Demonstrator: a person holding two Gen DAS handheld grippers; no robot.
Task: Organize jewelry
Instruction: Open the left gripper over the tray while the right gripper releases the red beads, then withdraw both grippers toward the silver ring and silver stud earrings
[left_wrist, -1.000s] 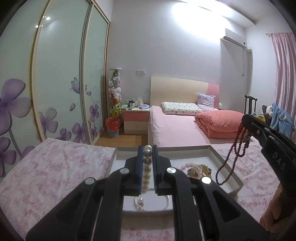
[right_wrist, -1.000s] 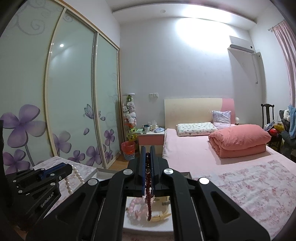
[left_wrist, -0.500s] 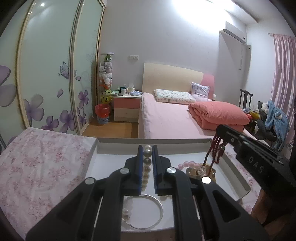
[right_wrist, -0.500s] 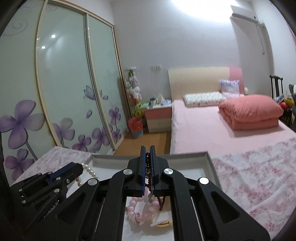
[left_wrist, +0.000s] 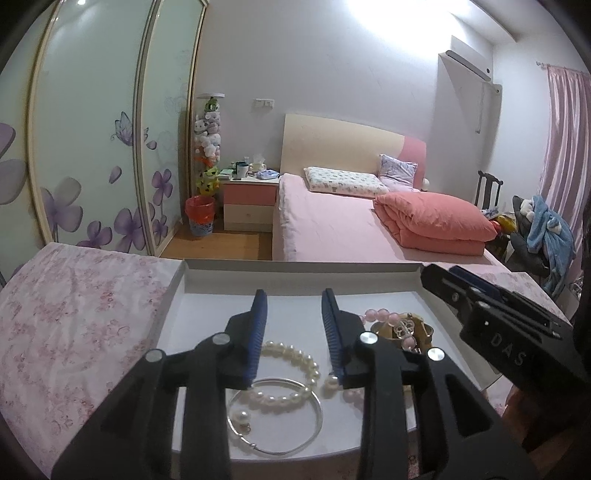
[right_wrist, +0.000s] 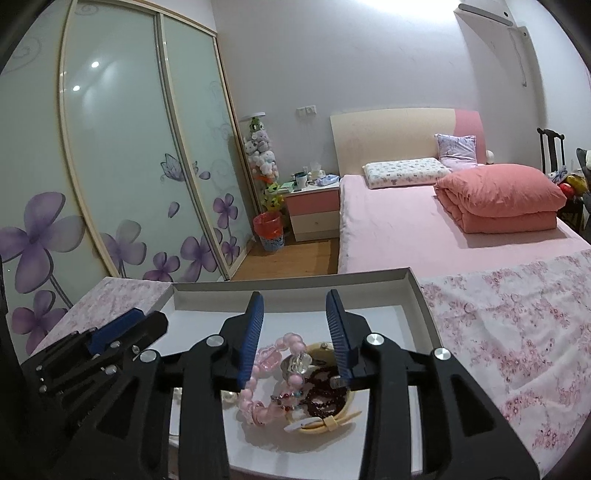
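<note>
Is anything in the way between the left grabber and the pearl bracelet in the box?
Nothing visible. The left gripper, jaws opening, hangs right over the pearl bracelet, which lies in the white box across a silver bangle.

Pearl bracelet: glossy, smooth beads. Silver bangle: thin polished metal. Pink bead bracelet: translucent and shiny. Dark red bead necklace: glossy. White tray: matt card. Floral cloth: soft, creased fabric. Blue gripper pads: ribbed and matt
</note>
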